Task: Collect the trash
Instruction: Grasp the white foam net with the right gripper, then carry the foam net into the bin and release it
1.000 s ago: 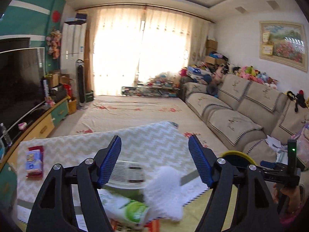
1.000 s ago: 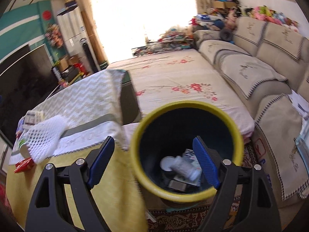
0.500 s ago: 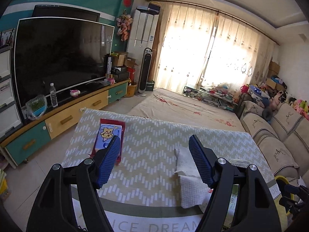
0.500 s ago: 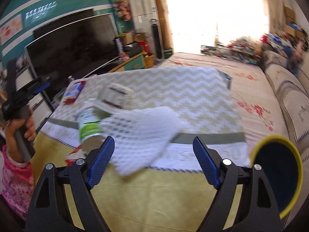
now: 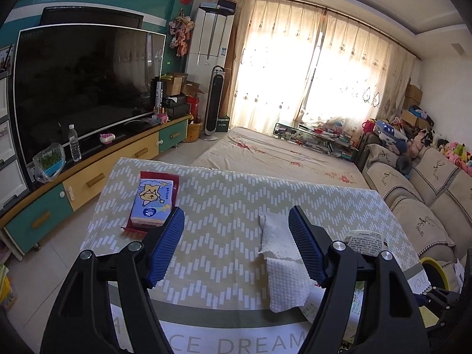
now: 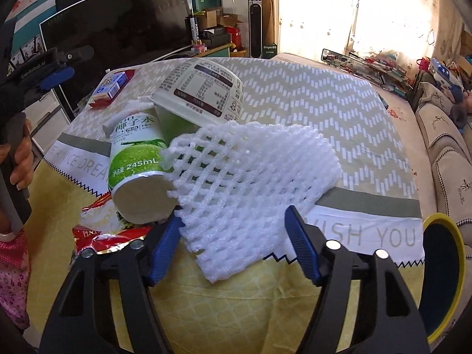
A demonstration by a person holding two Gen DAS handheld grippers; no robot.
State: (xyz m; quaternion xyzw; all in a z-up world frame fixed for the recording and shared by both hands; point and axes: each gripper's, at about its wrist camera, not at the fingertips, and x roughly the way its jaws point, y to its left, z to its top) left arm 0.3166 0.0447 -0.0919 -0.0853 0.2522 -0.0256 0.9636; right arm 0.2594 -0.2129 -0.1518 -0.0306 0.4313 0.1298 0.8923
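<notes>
Living room, table [image 6: 368,118] under zigzag cloth, TV beyond. Step, we judged: picking next trash piece. Our right gripper [image 6: 233,242] was closing around near edge of foam net [image 6: 253,183], pads not yet pressing; next it needed firm pinch, then carry to bin [image 6: 442,268] at right. Left gripper [image 5: 236,247] hung open over paper towel [image 5: 283,262], empty. We counted, near to far: one net, one can [image 6: 135,162], one bowl [image 6: 203,88], one tissue pack [image 5: 152,203].

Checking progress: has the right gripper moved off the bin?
Yes. The right gripper, jaws closing, left the yellow bin for the foam net.
</notes>
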